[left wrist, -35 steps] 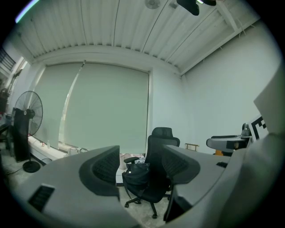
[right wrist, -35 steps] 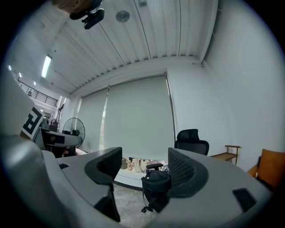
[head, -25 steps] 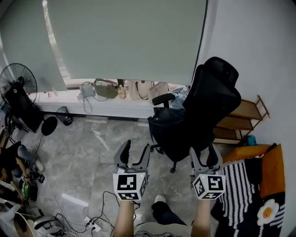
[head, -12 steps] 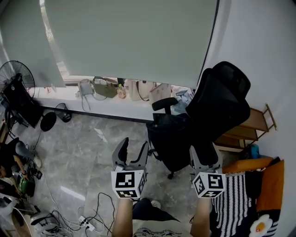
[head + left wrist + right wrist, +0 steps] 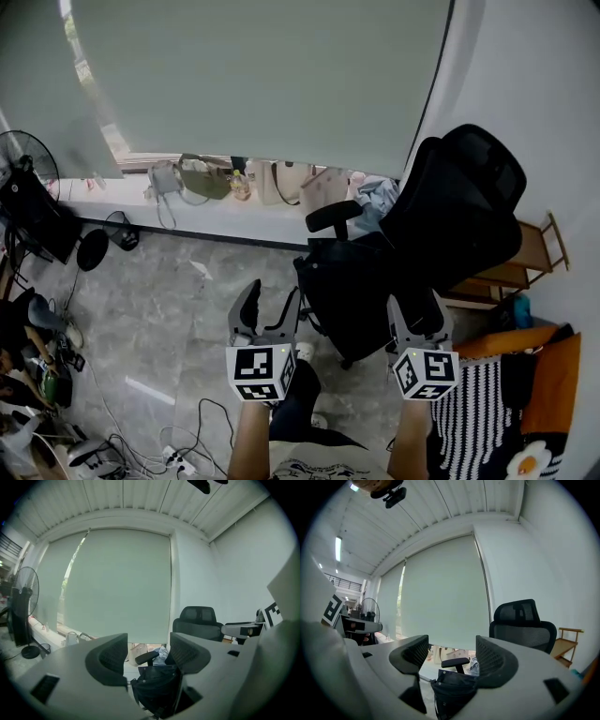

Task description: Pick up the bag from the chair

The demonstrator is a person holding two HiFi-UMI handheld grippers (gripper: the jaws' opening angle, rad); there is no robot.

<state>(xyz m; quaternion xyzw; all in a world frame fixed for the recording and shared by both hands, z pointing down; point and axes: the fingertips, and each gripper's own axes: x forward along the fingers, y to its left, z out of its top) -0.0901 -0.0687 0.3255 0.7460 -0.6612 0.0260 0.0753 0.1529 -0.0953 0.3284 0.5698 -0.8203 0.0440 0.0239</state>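
A dark bag [image 5: 349, 281] sits on the seat of a black mesh office chair [image 5: 459, 211] right of centre in the head view. The bag [image 5: 154, 688] shows between the left gripper's jaws and, as the bag [image 5: 450, 686], between the right gripper's jaws, some way off in both. My left gripper [image 5: 270, 305] is held open over the floor, left of the chair. My right gripper [image 5: 414, 309] is open too, just in front of the chair's seat edge. Neither holds anything.
Several handbags [image 5: 211, 175] line the window sill under a drawn blind. A standing fan [image 5: 23, 164] and cables [image 5: 178, 455] are at the left. A wooden shelf [image 5: 525, 258] and striped bedding [image 5: 483, 412] are to the right. A person's foot [image 5: 302, 352] shows between the grippers.
The view has shifted toward the chair, which now sits slightly higher and further right. Both grippers stay open and hold the same pose.
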